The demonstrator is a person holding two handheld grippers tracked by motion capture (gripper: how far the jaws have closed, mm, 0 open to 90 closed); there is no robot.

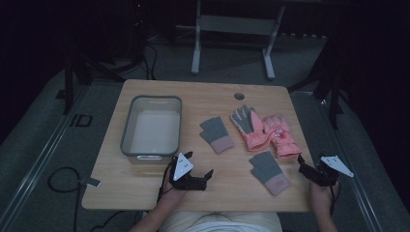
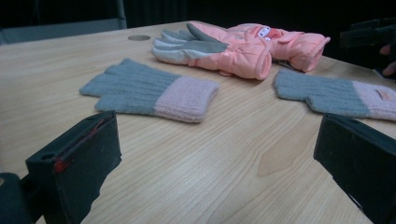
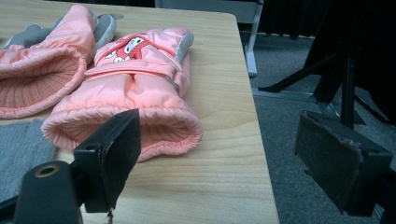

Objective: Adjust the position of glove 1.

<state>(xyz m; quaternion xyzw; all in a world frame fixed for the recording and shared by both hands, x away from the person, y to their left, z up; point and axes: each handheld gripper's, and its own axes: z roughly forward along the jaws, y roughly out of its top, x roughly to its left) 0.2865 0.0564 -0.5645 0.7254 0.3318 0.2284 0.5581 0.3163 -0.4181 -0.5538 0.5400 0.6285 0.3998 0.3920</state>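
Right gripper view: right gripper [image 3: 212, 161] released, jaws wide, nothing between; pink glove [image 3: 135, 88] cuff just ahead, near table [image 3: 233, 186] edge. Left gripper [image 2: 217, 172] also released, aimed at grey glove [image 2: 149, 91]. Step, est.: approach before pickup. Next move needs jaws closing round a cuff. High view adds bin [image 1: 152, 125], left of gloves, apart from them.
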